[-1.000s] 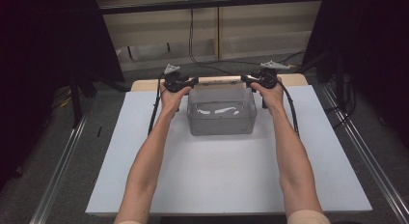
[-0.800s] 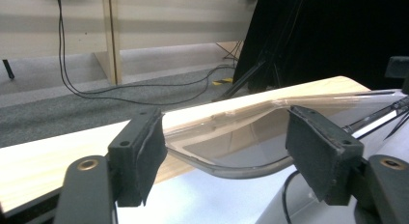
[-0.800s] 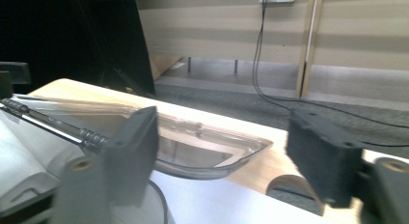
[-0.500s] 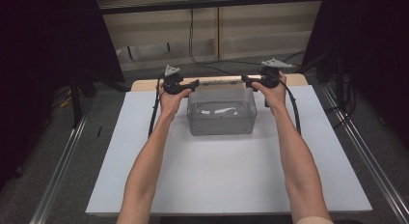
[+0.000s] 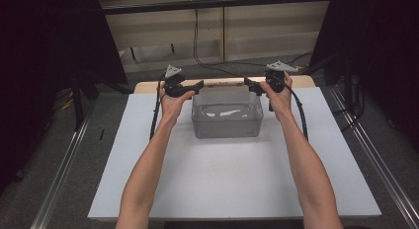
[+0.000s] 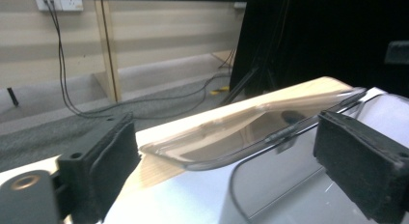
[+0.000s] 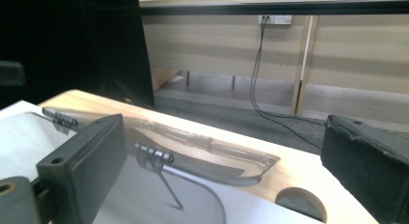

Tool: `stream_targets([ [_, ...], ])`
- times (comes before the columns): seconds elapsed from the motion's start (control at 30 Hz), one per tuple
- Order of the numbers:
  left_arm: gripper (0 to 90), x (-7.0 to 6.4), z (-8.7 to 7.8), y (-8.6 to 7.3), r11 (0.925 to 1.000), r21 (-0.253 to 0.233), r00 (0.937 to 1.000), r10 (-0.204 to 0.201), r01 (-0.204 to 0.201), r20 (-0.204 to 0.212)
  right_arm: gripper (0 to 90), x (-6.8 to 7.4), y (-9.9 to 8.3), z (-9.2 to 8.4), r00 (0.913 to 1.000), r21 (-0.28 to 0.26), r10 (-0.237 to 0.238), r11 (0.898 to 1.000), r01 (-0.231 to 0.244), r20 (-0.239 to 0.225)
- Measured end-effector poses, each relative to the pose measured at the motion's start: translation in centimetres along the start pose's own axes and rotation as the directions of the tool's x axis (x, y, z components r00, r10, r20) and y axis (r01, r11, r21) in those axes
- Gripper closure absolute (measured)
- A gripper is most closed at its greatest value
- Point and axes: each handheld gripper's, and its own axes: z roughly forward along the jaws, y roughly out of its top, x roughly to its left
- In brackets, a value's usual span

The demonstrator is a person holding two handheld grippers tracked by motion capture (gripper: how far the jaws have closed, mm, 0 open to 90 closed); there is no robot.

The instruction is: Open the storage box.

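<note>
Clear plastic bin [image 5: 227, 113]: rectangular, see-through grey-tinted walls, rounded corners, standing upright on the white table top [image 5: 217, 174] toward its far edge, roughly centred left to right. Lid [image 5: 225, 83] clear, hinged at the bin's far rim, swung open and laid back onto the wooden strip [image 5: 301, 81] behind. Small dark hinge pieces [image 7: 153, 154] visible along the rim. Bright reflections inside the bin; contents cannot be told.
</note>
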Motion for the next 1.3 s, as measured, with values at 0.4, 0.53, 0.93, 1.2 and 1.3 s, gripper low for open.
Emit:
stream_targets([
  [0.4, 3.1, -0.9, -3.3, -0.1, 0.9967, -0.046, 0.9977, 0.067, -0.067, -0.004, 0.0, 1.2, -0.4, -2.6, 0.9996, -0.033, -0.011, 0.999, 0.012, 0.024],
  [0.53, 2.4, -1.6, -4.7, 0.0, 0.9931, -0.073, 0.9957, 0.091, -0.092, -0.016, 0.1, 1.7, -0.5, -3.4, 0.9992, -0.054, -0.015, 0.998, 0.016, 0.036],
  [0.93, 1.4, -2.4, -7.1, -1.9, 0.9954, -0.087, 0.9991, 0.039, -0.04, -0.017, 0.8, 2.6, -0.7, -5.4, 0.9979, -0.092, -0.034, 0.995, 0.039, 0.055],
  [1.2, 1.4, -2.4, -9.1, -2.6, 0.9922, -0.124, 0.9998, 0.006, -0.008, -0.019, 0.8, 3.0, -1.1, -7.1, 0.9971, -0.115, -0.035, 0.992, 0.043, 0.068],
  [1.3, 2.1, -2.6, -10.0, -3.0, 0.9902, -0.14, 0.9993, -0.003, -0.002, -0.038, 0.0, 3.3, -1.1, -7.7, 0.9969, -0.124, -0.033, 0.991, 0.042, 0.071],
])
